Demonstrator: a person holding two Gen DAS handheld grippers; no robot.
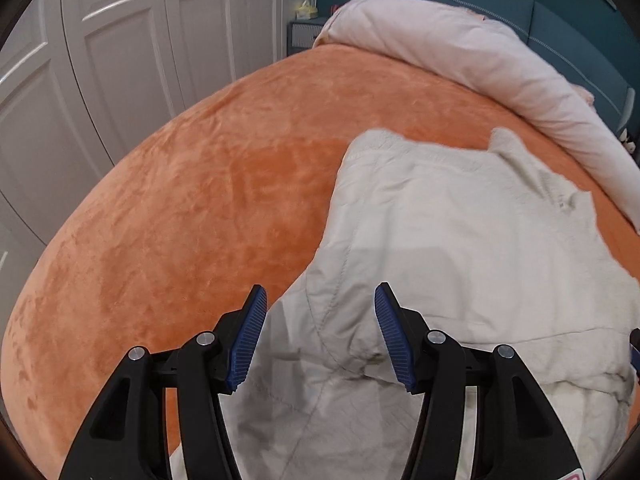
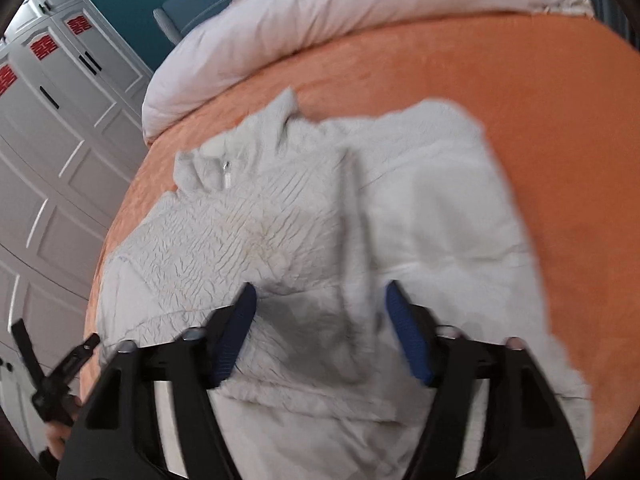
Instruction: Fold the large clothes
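In my left wrist view, the left gripper hangs with jaws released over the cream jacket, lower right on the orange bed. In my right wrist view, the right gripper, jaws released, hangs above the jacket at center.

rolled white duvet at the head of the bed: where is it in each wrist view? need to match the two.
Left wrist: the rolled white duvet runs across the upper right, beyond the cream jacket.
Right wrist: it arcs across the top, from centre-left to the upper right corner.
Shared landmark: the orange bedspread, directly under the duvet in both views.
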